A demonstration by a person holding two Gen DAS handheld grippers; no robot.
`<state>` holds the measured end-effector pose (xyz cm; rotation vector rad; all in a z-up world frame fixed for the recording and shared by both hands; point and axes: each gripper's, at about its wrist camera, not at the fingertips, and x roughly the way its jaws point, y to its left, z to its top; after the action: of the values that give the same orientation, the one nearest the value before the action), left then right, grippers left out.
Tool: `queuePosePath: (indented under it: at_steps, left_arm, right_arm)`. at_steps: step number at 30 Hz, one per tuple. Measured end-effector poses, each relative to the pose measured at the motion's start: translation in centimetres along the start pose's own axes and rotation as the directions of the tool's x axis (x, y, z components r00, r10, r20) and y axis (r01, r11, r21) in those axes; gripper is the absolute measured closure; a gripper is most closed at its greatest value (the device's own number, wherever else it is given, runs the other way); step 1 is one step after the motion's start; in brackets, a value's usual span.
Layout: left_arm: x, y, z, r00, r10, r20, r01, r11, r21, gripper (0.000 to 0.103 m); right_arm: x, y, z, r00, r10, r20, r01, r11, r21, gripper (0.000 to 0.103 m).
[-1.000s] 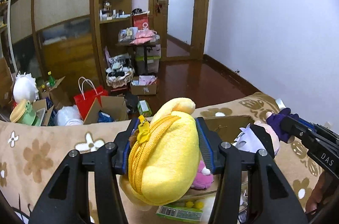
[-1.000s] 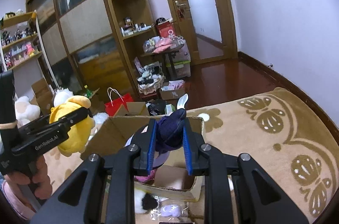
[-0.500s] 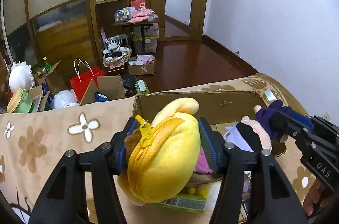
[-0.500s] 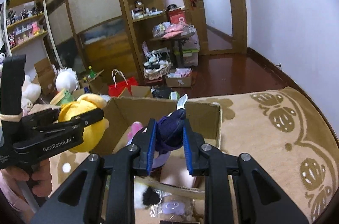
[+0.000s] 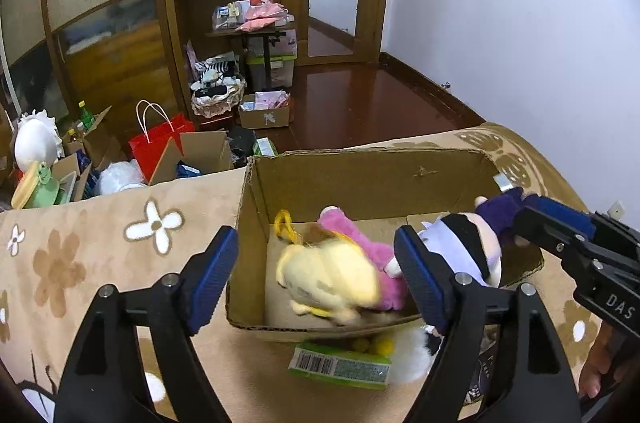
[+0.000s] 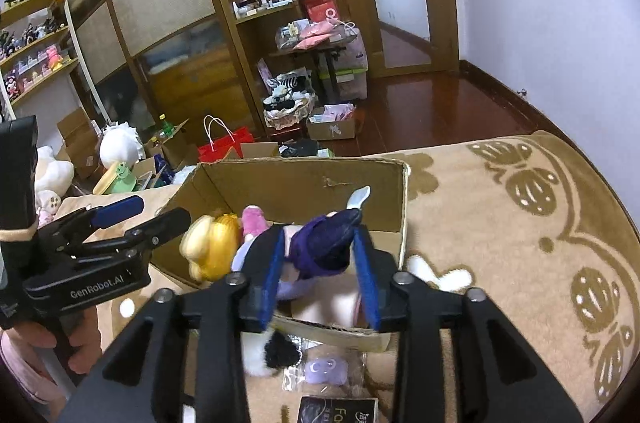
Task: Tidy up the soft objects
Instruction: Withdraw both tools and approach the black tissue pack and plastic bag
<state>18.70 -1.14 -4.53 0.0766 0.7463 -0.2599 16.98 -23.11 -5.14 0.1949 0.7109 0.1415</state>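
Covering the whole foreground, the tan flowered blanket lay under the cardboard box, which sat open-topped so soft toys could be dropped straight in. Inside the box, toward its left wall, the yellow plush showed blurred, probably caught mid-fall or just landing, against the pink plush lying behind it. Above the box's near left corner the left gripper hung with its fingers spread wide and nothing between them, which fits a toy let go over the opening. At the box's right side the right gripper held the purple-hatted doll by its hat, the blue pads apparently pressed to both sides of it, so the doll's pale head hung down into the box. Just outside the box's near wall lay a green packet, a black-and-white plush and a small lilac toy in a clear bag, seemingly waiting their turn.
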Motion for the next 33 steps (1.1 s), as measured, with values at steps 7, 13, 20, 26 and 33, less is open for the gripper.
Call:
queuePosePath:
  at_steps: [7, 13, 20, 26, 33]
  left_arm:
    - [-1.9, -0.2, -0.2, 0.997, 0.058, 0.042, -0.059, 0.998, 0.025, 0.008]
    - [-3.8, -0.1, -0.6, 0.997, 0.062, 0.048, -0.064, 0.997, 0.031, 0.004]
    - [-5.4, -0.5, -1.6, 0.997, 0.070, 0.015, -0.070, 0.997, 0.039, 0.003]
    - [-6.1, -1.1, -2.7, 0.995, 0.090, -0.041, -0.088, 0.995, 0.056, 0.003]
    - [-5.4, -1.4, -3.6, 0.991, 0.084, -0.101, -0.078, 0.995, 0.056, 0.003]
  right_arm:
    - [-0.8, 0.8, -0.1, 1.000, 0.015, 0.002, -0.015, 1.000, -0.019, 0.041]
    - [-2.3, 1.1, -0.8, 1.000, 0.011, 0.007, -0.011, 1.000, -0.018, 0.016]
    - [-4.0, 0.6, -1.6, 1.000, 0.002, 0.005, -0.002, 1.000, -0.002, 0.000]
    - [-5.0, 0.3, -2.7, 0.999, -0.025, -0.025, 0.025, 1.000, 0.004, 0.000]
    - [-5.4, 0.0, -4.1, 0.996, -0.048, -0.070, 0.049, 0.999, 0.013, 0.000]
